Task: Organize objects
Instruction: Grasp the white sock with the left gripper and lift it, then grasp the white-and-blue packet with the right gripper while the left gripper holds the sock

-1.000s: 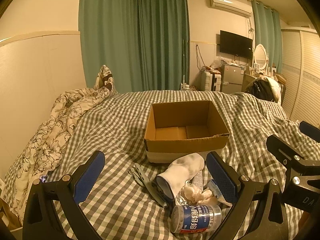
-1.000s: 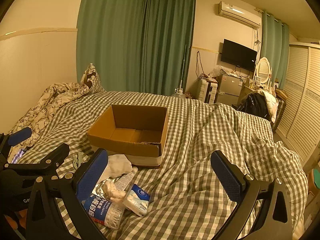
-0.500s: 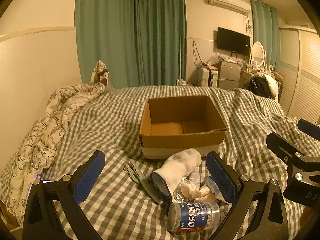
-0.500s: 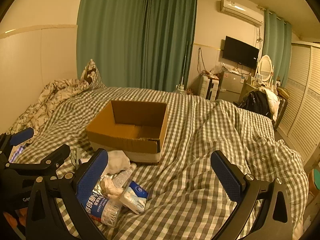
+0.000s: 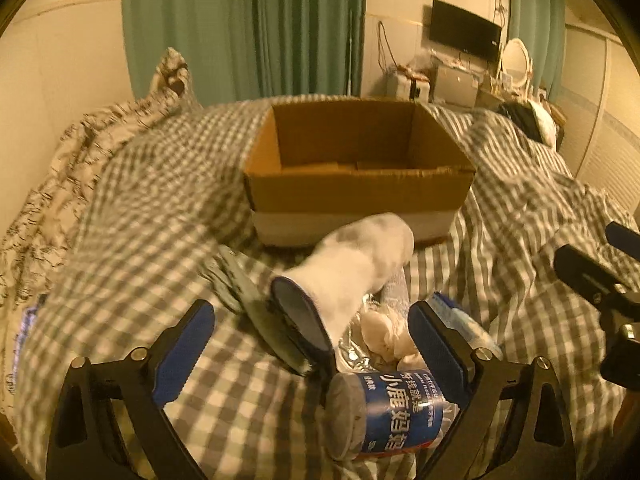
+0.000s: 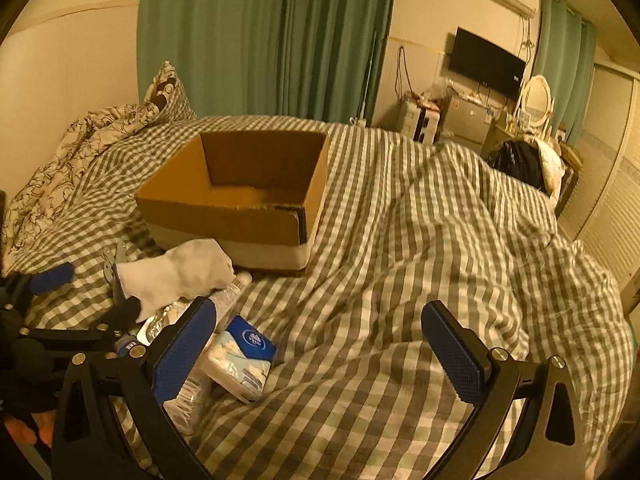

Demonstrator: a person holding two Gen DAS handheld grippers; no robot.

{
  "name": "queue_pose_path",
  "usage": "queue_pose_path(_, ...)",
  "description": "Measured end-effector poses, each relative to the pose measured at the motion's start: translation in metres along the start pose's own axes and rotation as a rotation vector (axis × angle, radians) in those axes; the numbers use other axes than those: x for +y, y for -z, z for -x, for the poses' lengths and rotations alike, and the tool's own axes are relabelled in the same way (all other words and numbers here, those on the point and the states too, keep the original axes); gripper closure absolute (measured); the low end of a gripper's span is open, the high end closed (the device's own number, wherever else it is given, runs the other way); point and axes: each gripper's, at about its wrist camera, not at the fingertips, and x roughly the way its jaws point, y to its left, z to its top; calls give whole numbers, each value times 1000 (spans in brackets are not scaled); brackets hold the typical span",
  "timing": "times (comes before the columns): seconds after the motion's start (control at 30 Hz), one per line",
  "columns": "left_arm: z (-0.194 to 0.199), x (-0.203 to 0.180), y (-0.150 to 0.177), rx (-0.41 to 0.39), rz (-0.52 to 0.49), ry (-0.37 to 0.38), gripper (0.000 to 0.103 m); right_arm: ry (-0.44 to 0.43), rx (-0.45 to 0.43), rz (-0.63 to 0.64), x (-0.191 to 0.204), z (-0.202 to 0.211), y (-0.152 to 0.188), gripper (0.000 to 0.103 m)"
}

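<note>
Bedding in a grey and white check (image 6: 400, 240) is spread across a large bed, and a floral quilt (image 6: 60, 168) is bunched along its left side beneath teal curtains (image 6: 260, 32). An open cardboard box (image 5: 356, 176) is set on the check bedding near the middle of the bed, with nothing seen inside it. Just in front of the box, a small heap of loose things is gathered. A white sock (image 5: 356, 264) is draped over the top of the heap, its dark-lined cuff turned toward the left camera. A plastic bottle with a blue label (image 5: 396, 412) is laid on its side at the near edge of the heap, cap end to the left. A blue and white tissue pack (image 6: 240, 356) is seen flat on the bedding to the right of the bottle. A crumpled wad of white tissue (image 5: 384, 332) is rested on silver foil (image 5: 352, 356) behind the bottle, and a grey-green cloth item (image 5: 248, 300) is spread to the sock's left. The left gripper (image 5: 312, 344) is held low over the heap with its jaws spread wide and nothing between them. The right gripper (image 6: 320, 340) is likewise held wide apart above bare bedding, gripping nothing.
</note>
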Motion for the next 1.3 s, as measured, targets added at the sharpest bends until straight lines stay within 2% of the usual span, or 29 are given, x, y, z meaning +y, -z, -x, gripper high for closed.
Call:
queue_pose_path(0.1, -18, -5, -4, 16, -17, -10, 6, -6, 22, -1, 0, -7, 3, 0)
queue_pose_path(0.2, -41, -5, -5, 73, -8, 16, 27, -16, 50, 9, 2, -14, 7, 0)
queue_pose_path(0.23, -49, -4, -3, 101, 4, 55, 46, -20, 62, 15, 4, -17, 9, 0)
queue_pose_path(0.27, -54, -4, -1, 122, 9, 97, 75, -24, 72, 20, 6, -19, 10, 0)
queue_pose_path(0.3, -56, -3, 0, 138, 15, 123, 76, -29, 82, 27, 9, -22, 12, 0)
queue_pose_path(0.37, -49, 0, 0, 120, 22, 137, 79, -46, 108, 40, 15, -28, 15, 0)
queue_pose_path(0.5, -28, 3, -2, 79, 11, 110, 80, -72, 164, 88, 31, -40, 24, 1)
queue_pose_path(0.57, -18, 5, -3, 55, 8, 95, 81, -91, 194, 128, 41, -47, 28, 10)
queue_pose_path(0.6, -14, 6, -4, 48, 11, 92, 81, -102, 214, 141, 44, -51, 30, 20)
queue_pose_path(0.67, -6, 9, -5, 31, 17, 83, 81, -128, 248, 159, 50, -58, 36, 28)
queue_pose_path(0.7, -4, 10, -8, 24, 16, 75, 81, -135, 255, 165, 52, -60, 37, 35)
queue_pose_path(0.77, 2, 12, -12, 7, 7, 56, 82, -164, 259, 172, 54, -60, 39, 56)
queue_pose_path(0.8, 5, 13, -14, -2, 8, 48, 82, -182, 254, 171, 54, -59, 38, 74)
queue_pose_path(0.83, 8, 14, -17, -10, 8, 44, 82, -197, 244, 172, 55, -56, 37, 85)
queue_pose_path(0.9, 12, 16, -24, -27, 12, 39, 83, -172, 220, 185, 55, -51, 34, 99)
queue_pose_path(1.07, 24, 20, -45, -76, 7, 34, 83, -190, 201, 158, 45, -48, 24, 100)
queue_pose_path(1.17, 26, 19, -48, -87, -2, 18, 83, -249, 226, 146, 42, -50, 26, 100)
queue_pose_path(1.2, 27, 19, -46, -88, -2, 15, 83, -266, 233, 146, 42, -50, 27, 97)
queue_pose_path(1.23, 26, 19, -44, -86, 0, 14, 83, -273, 238, 148, 44, -51, 29, 89)
queue_pose_path(1.3, 24, 20, -38, -74, 8, 13, 83, -247, 244, 170, 52, -54, 32, 41)
